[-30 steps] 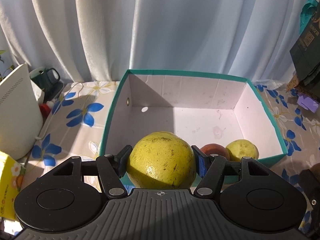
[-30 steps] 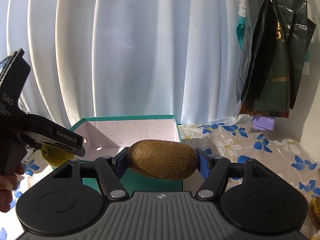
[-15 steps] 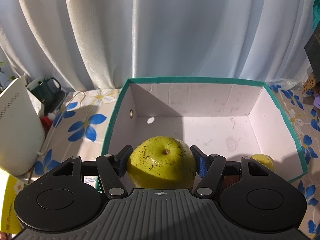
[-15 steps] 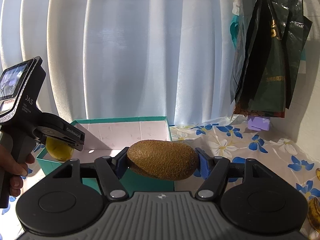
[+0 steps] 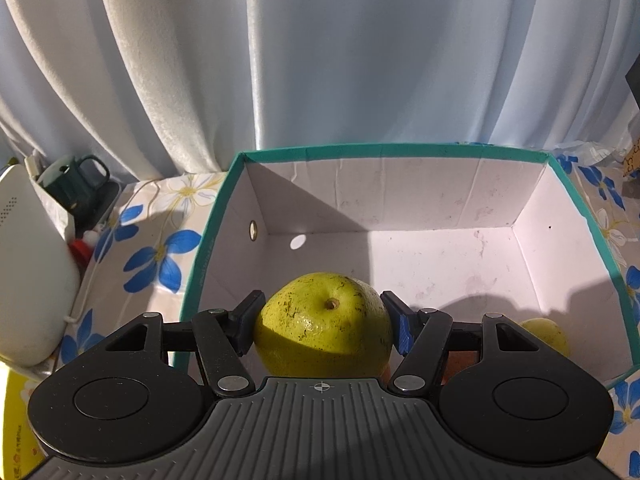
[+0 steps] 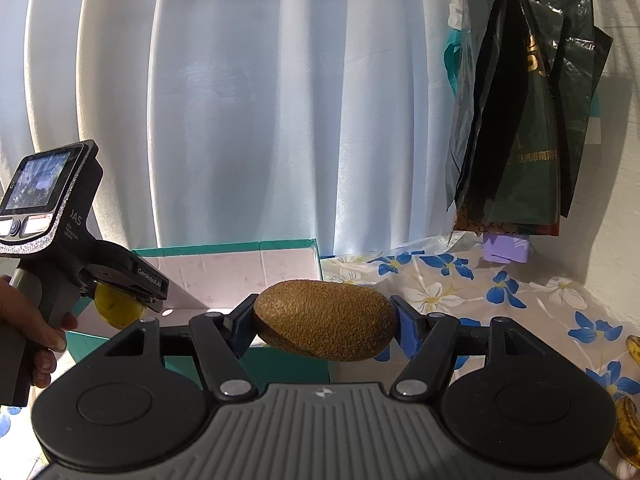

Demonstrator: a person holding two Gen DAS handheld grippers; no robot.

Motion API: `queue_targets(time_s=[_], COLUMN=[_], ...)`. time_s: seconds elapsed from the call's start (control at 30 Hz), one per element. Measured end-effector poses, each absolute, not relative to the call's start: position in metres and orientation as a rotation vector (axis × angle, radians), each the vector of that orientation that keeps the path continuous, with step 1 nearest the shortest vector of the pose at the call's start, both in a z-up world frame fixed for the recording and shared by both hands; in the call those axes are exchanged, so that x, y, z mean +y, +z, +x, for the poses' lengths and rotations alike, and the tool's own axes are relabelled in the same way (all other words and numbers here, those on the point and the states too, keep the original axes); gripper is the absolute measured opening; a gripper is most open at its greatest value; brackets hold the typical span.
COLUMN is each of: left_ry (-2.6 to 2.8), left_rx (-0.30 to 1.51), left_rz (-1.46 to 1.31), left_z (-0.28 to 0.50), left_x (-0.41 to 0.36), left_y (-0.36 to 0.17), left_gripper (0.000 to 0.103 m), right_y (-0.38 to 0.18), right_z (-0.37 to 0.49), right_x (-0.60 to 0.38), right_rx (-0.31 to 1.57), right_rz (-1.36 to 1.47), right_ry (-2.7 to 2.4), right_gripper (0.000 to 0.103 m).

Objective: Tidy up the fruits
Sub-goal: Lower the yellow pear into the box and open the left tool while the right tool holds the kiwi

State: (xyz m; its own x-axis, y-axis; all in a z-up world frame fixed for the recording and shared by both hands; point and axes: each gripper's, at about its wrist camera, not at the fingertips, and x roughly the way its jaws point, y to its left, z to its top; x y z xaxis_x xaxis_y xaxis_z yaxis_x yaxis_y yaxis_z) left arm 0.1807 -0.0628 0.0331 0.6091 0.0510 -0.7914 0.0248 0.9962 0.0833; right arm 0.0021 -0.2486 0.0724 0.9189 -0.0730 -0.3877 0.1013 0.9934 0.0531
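My left gripper (image 5: 324, 326) is shut on a yellow-green pear (image 5: 324, 320), stem towards the camera, held over the near left part of a teal-rimmed box (image 5: 384, 148) with white inner walls. A smaller yellow fruit (image 5: 546, 330) lies in the box's near right corner, partly hidden by the gripper. My right gripper (image 6: 326, 320) is shut on a brown kiwi (image 6: 326, 320) lying crosswise, hovering in front of the box (image 6: 240, 248). In the right wrist view the left gripper (image 6: 132, 292) with the pear (image 6: 118, 308) shows at left, carried by a person's hand (image 6: 36, 324).
A flowered tablecloth (image 6: 480, 292) covers the table. A white appliance (image 5: 28, 272) and a dark green mug (image 5: 78, 184) stand left of the box. Dark bags (image 6: 528, 120) hang at right above a purple block (image 6: 506, 246). Bananas (image 6: 628, 428) lie at the far right edge. Curtains close the back.
The left gripper has moved forward over the box with the pear and tipped down, so the stem now faces the camera. The reddish fruit in the box is now hidden. The right gripper has stayed put.
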Motion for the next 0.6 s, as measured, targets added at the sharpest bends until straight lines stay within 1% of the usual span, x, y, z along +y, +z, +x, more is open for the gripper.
queue_targets(time_s=[0.43,0.6], left_ry=[0.054,0.088], left_rx=[1.020,1.008], left_rz=[0.095,0.194], left_z=[0.217,0.222], left_x=[-0.055,-0.062], left_y=[0.009,0.000], left_gripper=[0.068,0.068], right_y=[0.070,0.068], right_z=[0.006,0.008], right_x=[-0.255,-0.255], right_rx=[0.402,0.407], right_rz=[0.086,0.084], right_ry=[-0.094,-0.087], right_gripper=[0.068,0.068])
